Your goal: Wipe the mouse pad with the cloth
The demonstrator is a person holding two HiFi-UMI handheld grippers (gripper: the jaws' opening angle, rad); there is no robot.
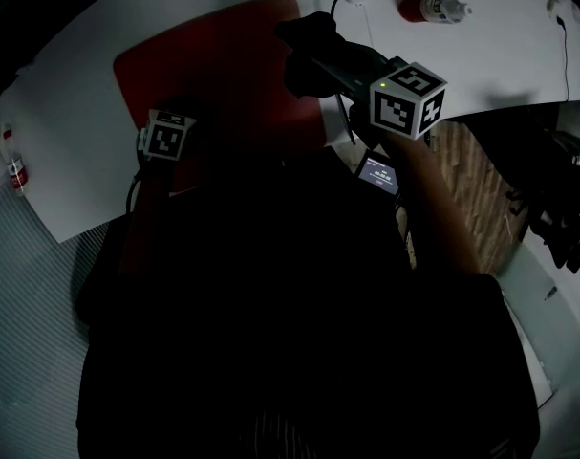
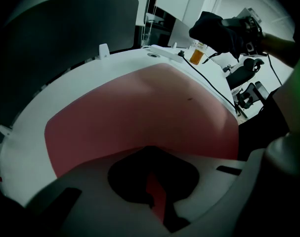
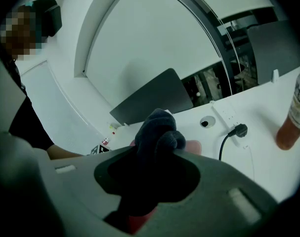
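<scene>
A large red mouse pad (image 1: 223, 65) lies flat on the white table (image 1: 481, 55). My right gripper (image 1: 313, 46) hangs over the pad's far right corner, shut on a bunched dark cloth (image 1: 309, 36). In the right gripper view the cloth (image 3: 158, 132) bulges up out of the jaws, held above the table with a pink strip of pad (image 3: 194, 145) behind it. My left gripper (image 1: 175, 113) is over the pad's left part. In the left gripper view its dark jaws (image 2: 150, 181) look closed with nothing between them, low over the pad (image 2: 140, 107).
A bottle of orange-red liquid (image 1: 433, 10) lies at the table's far right, near a black cable and plug (image 3: 236, 131). A small bottle (image 1: 15, 170) stands at the left edge. A lit screen (image 1: 377, 173) shows below my right arm. A dark chair back (image 3: 154, 100) is beyond the table.
</scene>
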